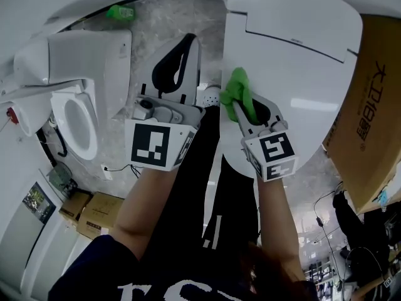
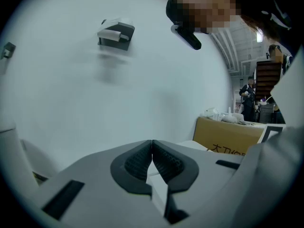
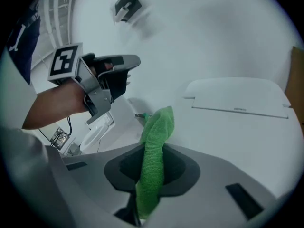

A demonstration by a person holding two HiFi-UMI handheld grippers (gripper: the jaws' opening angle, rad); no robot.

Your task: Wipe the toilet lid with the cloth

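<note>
The white toilet lid (image 1: 294, 61) fills the right of the head view, closed and facing me. My right gripper (image 1: 245, 108) is shut on a green cloth (image 1: 238, 93) at the lid's left edge. In the right gripper view the cloth (image 3: 154, 151) stands up between the jaws over the lid (image 3: 237, 127); I cannot tell whether it touches. My left gripper (image 1: 187, 42) is held to the left of the lid, shut and empty. Its pads (image 2: 161, 163) meet with nothing between them. It also shows in the right gripper view as the left gripper (image 3: 107, 77), held in a hand.
A second white toilet (image 1: 75, 115) with an open seat stands at the left. A cardboard box (image 1: 366, 111) is close to the lid's right side. A small green object (image 1: 120, 11) lies on the marbled floor at the top. More boxes (image 1: 94, 212) sit at the lower left.
</note>
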